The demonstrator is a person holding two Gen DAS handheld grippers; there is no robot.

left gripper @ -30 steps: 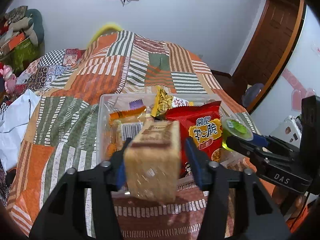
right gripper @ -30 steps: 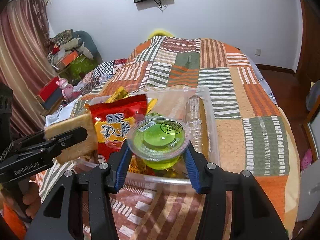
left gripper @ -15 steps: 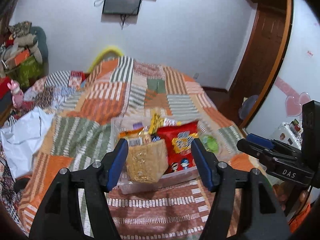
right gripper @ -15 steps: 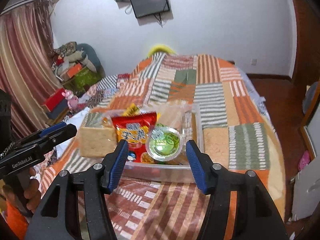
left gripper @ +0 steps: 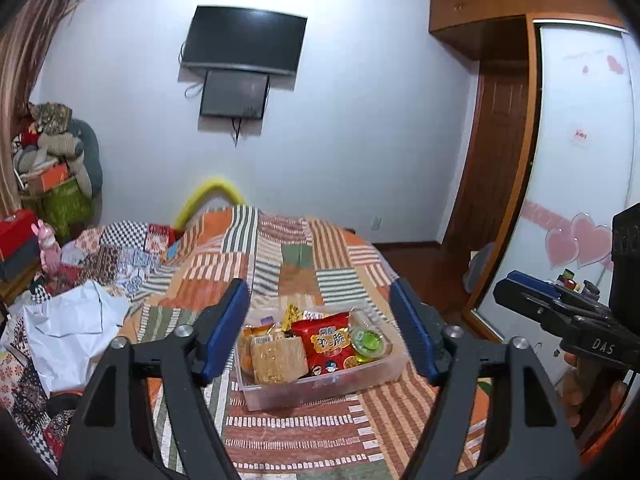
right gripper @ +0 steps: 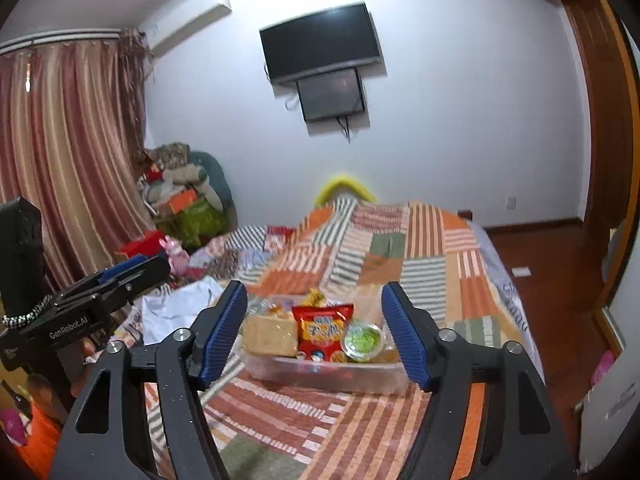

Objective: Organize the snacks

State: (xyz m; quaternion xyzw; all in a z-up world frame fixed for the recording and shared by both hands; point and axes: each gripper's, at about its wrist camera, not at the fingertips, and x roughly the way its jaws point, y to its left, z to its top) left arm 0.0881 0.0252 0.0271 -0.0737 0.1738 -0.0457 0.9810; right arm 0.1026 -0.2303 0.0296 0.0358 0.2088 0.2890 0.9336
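Observation:
A clear plastic bin (left gripper: pixel 344 387) sits on the patchwork bed, also in the right wrist view (right gripper: pixel 328 374). It holds a tan cracker pack (left gripper: pixel 278 360) (right gripper: pixel 269 334) at its left, a red snack bag (left gripper: pixel 326 342) (right gripper: pixel 322 330) in the middle and a green jelly cup (left gripper: pixel 367 340) (right gripper: pixel 363 340) at its right, with smaller packets behind. My left gripper (left gripper: pixel 320 332) is open and empty, held back from the bin. My right gripper (right gripper: pixel 314 328) is open and empty, also back from the bin.
The patchwork bedspread (left gripper: pixel 288 264) runs back to the wall. White cloth (left gripper: pixel 68 328) and clutter lie at the left. A wardrobe (left gripper: pixel 576 184) and a wooden door (left gripper: pixel 492 160) stand at the right. A TV (left gripper: pixel 242 42) hangs on the wall.
Both grippers have opened: the left let go of the cracker pack and the right let go of the jelly cup, both now in the bin. Both grippers have pulled back and up.

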